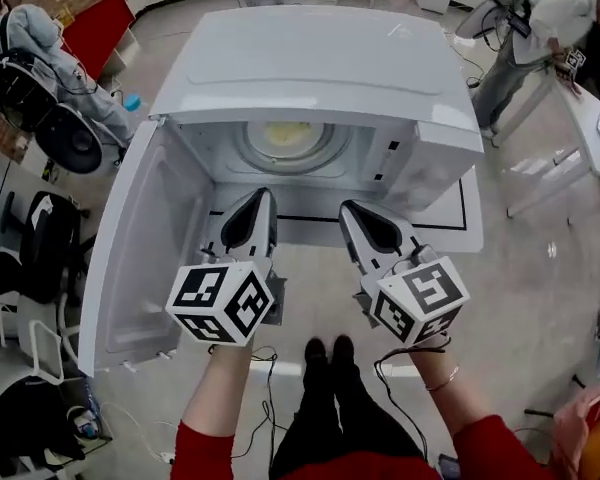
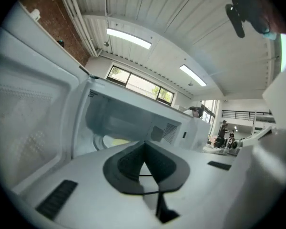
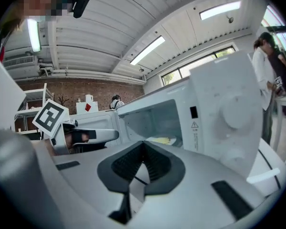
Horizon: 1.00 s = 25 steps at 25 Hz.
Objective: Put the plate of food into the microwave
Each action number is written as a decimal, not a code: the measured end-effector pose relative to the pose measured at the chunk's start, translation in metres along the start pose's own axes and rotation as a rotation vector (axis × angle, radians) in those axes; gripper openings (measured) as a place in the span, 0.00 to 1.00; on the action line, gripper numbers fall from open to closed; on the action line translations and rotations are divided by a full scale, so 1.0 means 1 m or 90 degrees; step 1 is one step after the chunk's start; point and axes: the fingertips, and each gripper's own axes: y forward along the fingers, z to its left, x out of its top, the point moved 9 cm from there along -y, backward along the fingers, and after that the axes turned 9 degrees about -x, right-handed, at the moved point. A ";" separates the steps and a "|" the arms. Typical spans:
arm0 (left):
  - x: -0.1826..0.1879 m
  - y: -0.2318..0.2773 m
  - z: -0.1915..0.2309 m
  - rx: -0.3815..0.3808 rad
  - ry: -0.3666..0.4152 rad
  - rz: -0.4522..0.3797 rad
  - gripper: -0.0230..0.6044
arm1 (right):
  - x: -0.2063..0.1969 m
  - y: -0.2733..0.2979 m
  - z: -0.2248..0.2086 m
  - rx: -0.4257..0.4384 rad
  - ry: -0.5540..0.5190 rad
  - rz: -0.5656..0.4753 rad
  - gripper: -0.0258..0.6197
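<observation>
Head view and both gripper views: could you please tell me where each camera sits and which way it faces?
Head view: on the person's head, looking steeply down at the open white microwave oven; red-sleeved forearms, left gripper and right gripper show.
Left gripper view: on the left gripper, looking along its shut jaws into the oven cavity.
Right gripper view: on the right gripper, facing the cavity from the right; the left gripper shows.
Shared: all three show the pale plate of yellowish food inside.
</observation>
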 end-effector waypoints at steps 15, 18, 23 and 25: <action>-0.018 -0.103 -0.087 -0.074 0.028 -0.007 0.05 | 0.007 -0.146 0.014 -0.027 0.018 -0.026 0.06; -0.015 -0.109 -0.095 -0.086 0.038 -0.015 0.05 | 0.013 -0.153 0.017 -0.025 0.023 -0.047 0.06; -0.015 -0.104 -0.095 -0.085 0.037 -0.031 0.05 | 0.010 -0.151 0.016 -0.031 0.004 -0.044 0.06; -0.015 -0.100 -0.094 -0.081 0.035 -0.031 0.05 | 0.011 -0.147 0.016 -0.024 -0.009 -0.039 0.06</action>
